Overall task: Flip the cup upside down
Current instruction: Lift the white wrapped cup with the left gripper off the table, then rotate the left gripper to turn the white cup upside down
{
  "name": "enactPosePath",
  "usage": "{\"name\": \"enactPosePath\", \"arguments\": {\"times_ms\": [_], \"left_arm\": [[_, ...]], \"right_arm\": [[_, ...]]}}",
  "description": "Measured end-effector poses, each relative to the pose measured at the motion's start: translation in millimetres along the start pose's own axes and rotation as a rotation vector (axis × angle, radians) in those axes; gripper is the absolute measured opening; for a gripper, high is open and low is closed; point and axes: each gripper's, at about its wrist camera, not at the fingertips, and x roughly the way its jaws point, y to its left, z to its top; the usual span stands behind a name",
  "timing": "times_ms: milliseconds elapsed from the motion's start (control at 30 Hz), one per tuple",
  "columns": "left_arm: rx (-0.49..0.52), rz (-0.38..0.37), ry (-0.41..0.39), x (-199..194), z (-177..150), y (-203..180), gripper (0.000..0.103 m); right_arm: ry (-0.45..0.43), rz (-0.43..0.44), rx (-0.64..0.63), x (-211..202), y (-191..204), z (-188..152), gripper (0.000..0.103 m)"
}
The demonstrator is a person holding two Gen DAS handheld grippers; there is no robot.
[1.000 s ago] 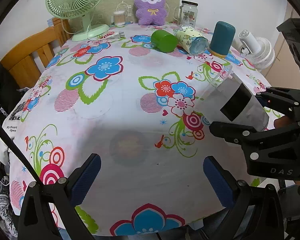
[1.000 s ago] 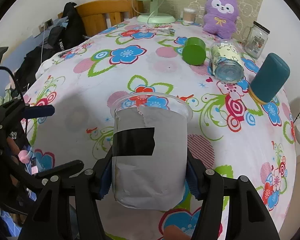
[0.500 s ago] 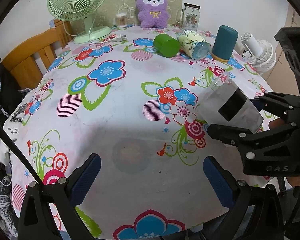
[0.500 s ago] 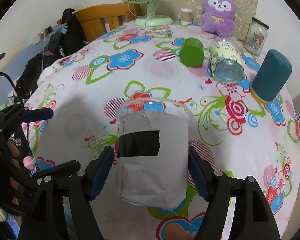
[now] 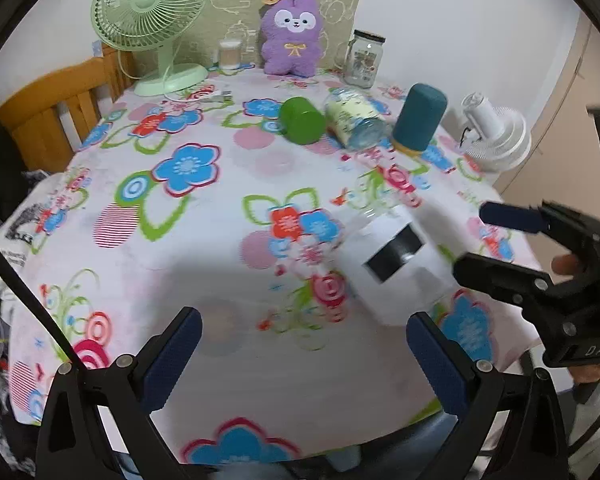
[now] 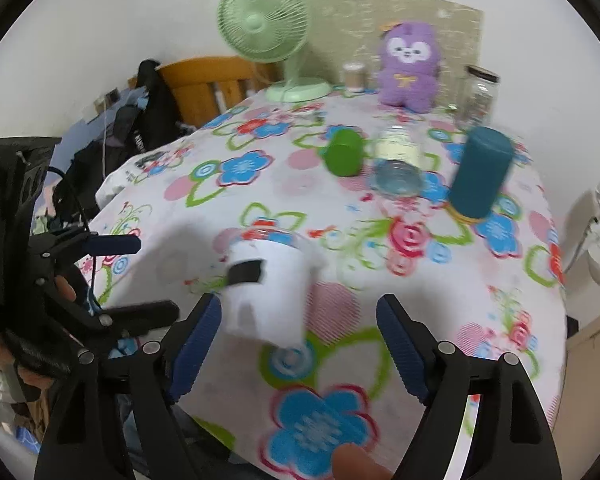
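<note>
White-wrapped cup (image 6: 266,286) lies blurred between both grippers' open jaws; green can (image 6: 344,152) stands well beyond.

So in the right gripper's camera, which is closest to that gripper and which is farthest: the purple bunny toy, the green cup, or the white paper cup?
1. White paper cup: just ahead of the right gripper, by its left finger.
2. Green cup: lying mid-table.
3. Purple bunny toy: at the table's far edge, against the wall.

Both wrist cameras look forward, low and near, over the shared, somewhat blurred floral table (image 5: 188,240).
</note>
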Motion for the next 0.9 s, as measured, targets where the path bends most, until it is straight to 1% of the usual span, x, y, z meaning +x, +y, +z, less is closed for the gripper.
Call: {"name": "enactPosePath", "arguments": {"times_ms": [133,200,267,333,400,700,900], "left_arm": [[-0.051,-0.044,0.014,5,8,-15,0.103],[-0.079,-0.069,0.027,9,12,-22,0.103],[-0.100,-0.080,0.047,15,16,-30,0.103],[-0.115,-0.069,0.079,24,20,-40,0.103],[-0.134,-0.077,0.098,31,24,-46,0.103],[-0.214,-0.065,0.181,65,26,-60,0.103],[-0.228,-0.025,0.192,78,28,-63,0.103]], "right_arm": [[-0.025,-0.049,0.046,-17,-30,-13,0.083],[-0.036,-0.064,0.082,-24,-47,-21,0.083],[-0.042,-0.069,0.114,-27,-61,-28,0.083],[-0.045,-0.070,0.152,-29,-75,-36,0.083],[-0.046,-0.071,0.178,-28,-84,-42,0.083],[-0.043,-0.062,0.211,-20,-103,-54,0.083],[-0.039,-0.050,0.222,-16,-109,-58,0.083]]}}
